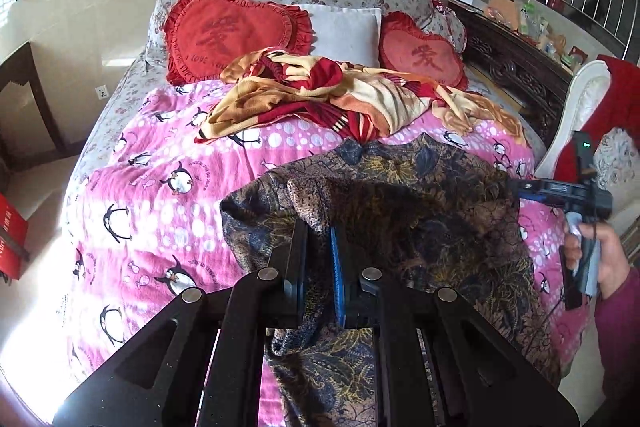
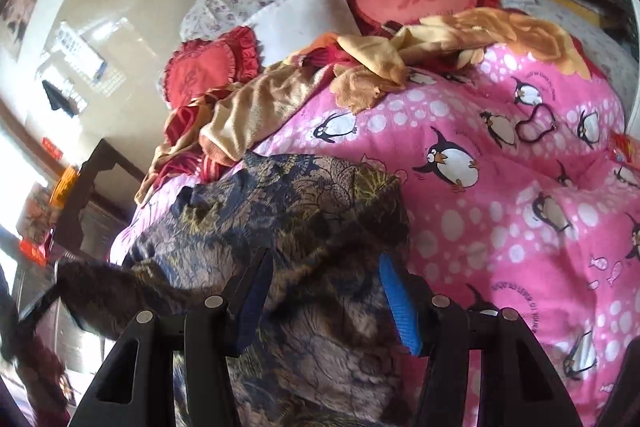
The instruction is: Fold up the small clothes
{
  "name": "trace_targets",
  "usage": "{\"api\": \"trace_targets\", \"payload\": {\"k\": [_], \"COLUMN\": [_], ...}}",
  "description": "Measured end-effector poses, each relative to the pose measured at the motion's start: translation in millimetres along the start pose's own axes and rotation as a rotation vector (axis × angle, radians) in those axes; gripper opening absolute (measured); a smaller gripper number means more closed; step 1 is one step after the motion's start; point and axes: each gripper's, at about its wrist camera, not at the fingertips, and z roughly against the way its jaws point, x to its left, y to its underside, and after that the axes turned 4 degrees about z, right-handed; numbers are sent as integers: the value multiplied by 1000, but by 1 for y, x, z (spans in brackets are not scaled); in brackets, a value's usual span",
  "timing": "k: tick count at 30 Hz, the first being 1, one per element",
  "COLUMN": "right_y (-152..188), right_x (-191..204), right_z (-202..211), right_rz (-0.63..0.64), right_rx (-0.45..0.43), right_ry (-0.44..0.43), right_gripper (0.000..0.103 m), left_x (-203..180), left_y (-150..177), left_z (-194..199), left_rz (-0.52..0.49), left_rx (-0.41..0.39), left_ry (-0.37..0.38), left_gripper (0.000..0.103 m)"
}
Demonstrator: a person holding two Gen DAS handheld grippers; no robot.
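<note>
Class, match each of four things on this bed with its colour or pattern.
Things:
1. quilt
2. heart cushion
3. garment in the grippers
4. square pillow

Descriptions:
A. white
B. dark blue and gold floral
C. pink with penguins
D. red with a frill

Pairs: 1-C, 2-D, 3-B, 4-A

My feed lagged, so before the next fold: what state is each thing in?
Dark floral garment: partly lifted off the bed, bunched, unfolded.
Left gripper: jaws shut on a fold of the garment.
Right gripper: jaws open, garment between them.
Red-and-tan blanket: crumpled in a heap.
Pink penguin quilt: spread over the bed.
</note>
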Motion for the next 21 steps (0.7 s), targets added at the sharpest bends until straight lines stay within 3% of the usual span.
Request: {"api": "trace_targets", "payload": {"k": [2,3,5,7,8,13,15,21], "right_y": [-7,-8,-8,-9,-11,-29,-36,-51], "right_x": [-3,-6,-11,-11,-12,-30,-37,-41], "right_z": [-23,-33,-41,-40,-35,-5,-5,-28], "right_rz": [-17,-36,-55,-21,-18,-94,-126,-152], "right_rx": [109,145,158,143,117,-20,-45,-93], "right_ry": [48,60,31,41,40,2,11,54], "right_gripper": [51,42,29,6,3,2,2,2], "left_x": [-3,-6,-10,-14,-15,-17,-15,30], "left_y": [1,2,2,2,1,-5,-7,0], "left_z": [2,3,6,9,11,9,-7,-96], "left_rz": [-2,-8,-21,-32,-34,-28,-17,145], "left_rx": [3,3,0,-2,-4,2,13,119], "left_ry": [15,22,32,51,59,116,81,-32], "left_gripper": [9,9,9,9,9,9,9,9]}}
